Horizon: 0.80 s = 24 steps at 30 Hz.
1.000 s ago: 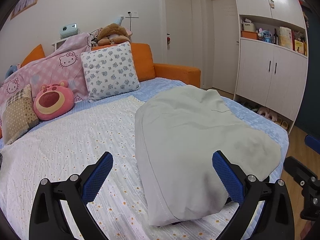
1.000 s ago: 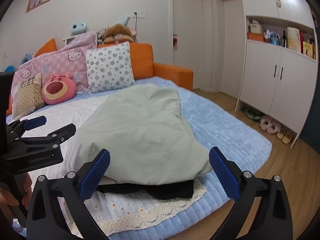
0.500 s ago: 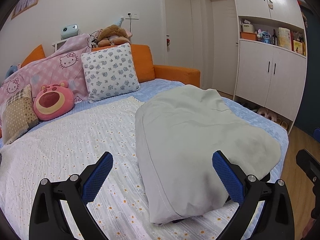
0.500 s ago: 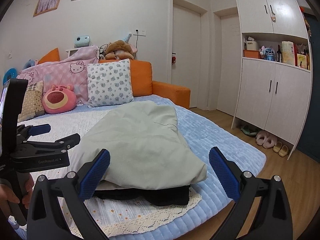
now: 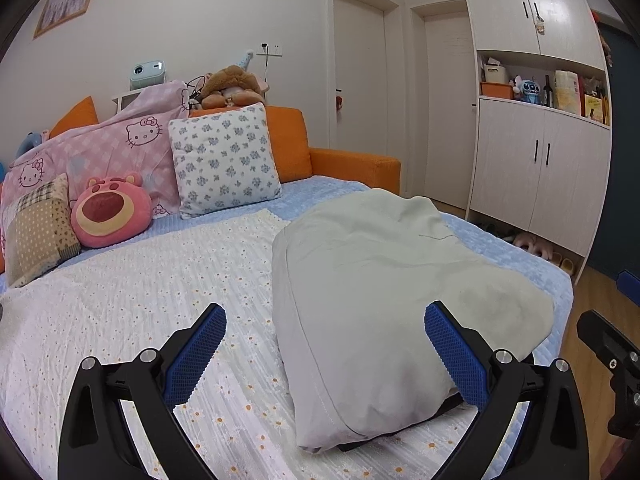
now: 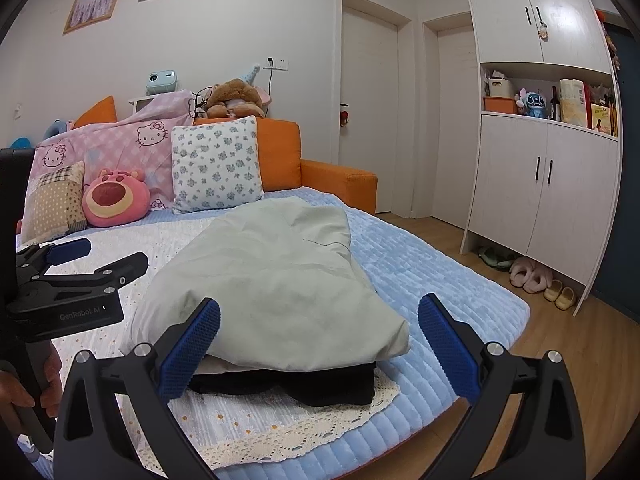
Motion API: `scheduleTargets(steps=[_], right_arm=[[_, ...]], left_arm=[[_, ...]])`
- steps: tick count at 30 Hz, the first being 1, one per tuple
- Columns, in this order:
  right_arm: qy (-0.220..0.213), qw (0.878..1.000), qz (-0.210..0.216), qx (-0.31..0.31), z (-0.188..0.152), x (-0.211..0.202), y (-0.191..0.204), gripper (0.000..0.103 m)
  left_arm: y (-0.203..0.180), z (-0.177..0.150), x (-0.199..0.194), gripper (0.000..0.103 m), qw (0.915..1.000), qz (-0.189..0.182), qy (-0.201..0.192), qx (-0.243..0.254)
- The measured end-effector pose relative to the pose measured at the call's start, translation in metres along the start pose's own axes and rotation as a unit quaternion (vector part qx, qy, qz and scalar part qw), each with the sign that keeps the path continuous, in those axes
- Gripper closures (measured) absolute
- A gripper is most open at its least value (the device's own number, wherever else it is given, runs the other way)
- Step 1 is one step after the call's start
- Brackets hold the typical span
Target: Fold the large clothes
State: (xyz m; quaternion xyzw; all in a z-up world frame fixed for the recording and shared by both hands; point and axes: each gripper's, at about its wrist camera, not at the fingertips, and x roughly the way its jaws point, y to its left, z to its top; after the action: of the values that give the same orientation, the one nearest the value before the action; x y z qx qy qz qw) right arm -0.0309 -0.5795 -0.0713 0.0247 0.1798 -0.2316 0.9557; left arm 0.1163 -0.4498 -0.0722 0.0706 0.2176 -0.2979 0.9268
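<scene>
The bed [image 6: 420, 276] is taking up most of both views, a blue quilted mattress pad with a white daisy-print sheet [image 5: 132, 304] lying over its left part. At the head end the pink cartoon-cat quilt [image 5: 104, 152], floral cushion [image 5: 224, 160] and pink bear plush [image 5: 110, 212] are sitting well apart from the work area.

The pale grey-green garment [image 6: 276, 280] is lying near the foot edge of the bed, already doubled over into a puffy, rounded bundle, long axis running toward the pillows. A black garment [image 6: 320, 384] is poking out underneath its near end, touching it; cannot tell how far it is reaching under.

The left gripper [image 5: 326, 344] is hovering over the near-left corner of the bundle, jaws spread wide, gripping nothing. The right gripper [image 6: 320, 332] is hanging just off the near end, jaws equally wide apart and empty. A hand [image 6: 28, 384] is showing at the left gripper's handle in the right wrist view.

Judgement: folding is looking mostly done, and the step in hand is likely a last tidy or one more fold. To do it well, each gripper should be pinching only the grey-green layers at a near corner, staying clear of the black cloth below. Both should be lifting evenly, since the fabric is looking soft and will be sagging in the middle. The loose right flap could be slipping open if pulled unevenly.
</scene>
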Motion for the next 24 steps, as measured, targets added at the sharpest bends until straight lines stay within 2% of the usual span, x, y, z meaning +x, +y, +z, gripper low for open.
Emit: scheduleTargets(steps=[24], right_arm=[[0.009,1.000,0.004,-0.001,-0.0008,0.0076,0.0087,0.005]], left_arm=[[0.0023,-0.0008,0.0027,0.002,1.0000,0.002,0.006,-0.001]])
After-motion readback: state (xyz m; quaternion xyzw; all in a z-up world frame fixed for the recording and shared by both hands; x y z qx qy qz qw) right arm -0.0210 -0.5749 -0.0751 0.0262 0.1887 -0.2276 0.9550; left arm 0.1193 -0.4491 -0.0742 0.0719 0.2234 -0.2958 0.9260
